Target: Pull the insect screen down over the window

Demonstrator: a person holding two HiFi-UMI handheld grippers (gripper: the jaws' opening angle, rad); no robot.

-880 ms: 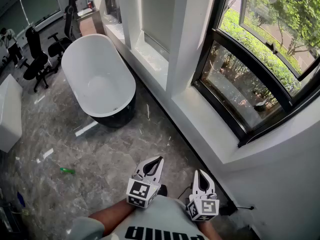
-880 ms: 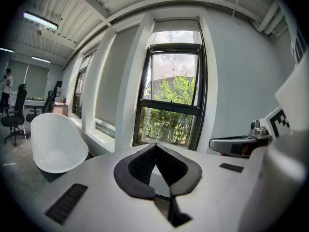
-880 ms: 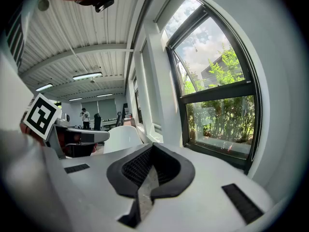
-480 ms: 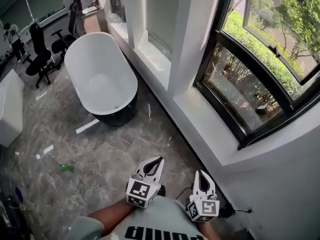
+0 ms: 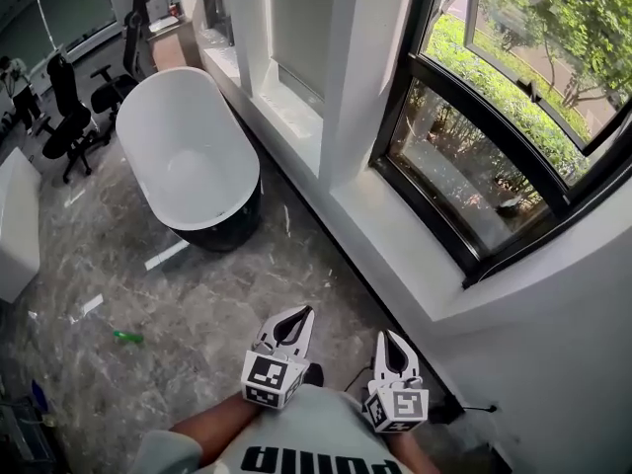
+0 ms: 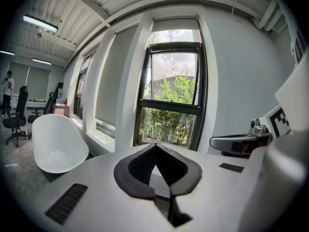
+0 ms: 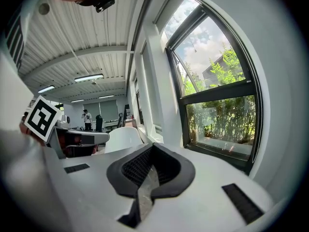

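The black-framed window [image 5: 481,156] fills the right of the head view above a white sill [image 5: 395,227]. Its glass is uncovered and green bushes show through. In the left gripper view the window [image 6: 174,98] stands straight ahead, with a pale grey panel [image 6: 175,24] above its frame; I cannot tell whether that is the screen's housing. My left gripper [image 5: 295,317] and right gripper [image 5: 389,339] are held low, close to my body, side by side and pointing toward the wall. Both are shut with nothing between the jaws, as the left gripper view [image 6: 155,146] and right gripper view [image 7: 152,146] show.
A white bathtub [image 5: 188,151] with a dark base stands on the marble floor at the left. White pillars [image 5: 355,67] separate the window bays. Black office chairs [image 5: 74,117] and a person [image 5: 15,82] are at the far left. A small green thing [image 5: 126,337] lies on the floor.
The head view has shifted slightly, so the window and tub sit a little differently in the frame. Both grippers stay shut and low near my body.
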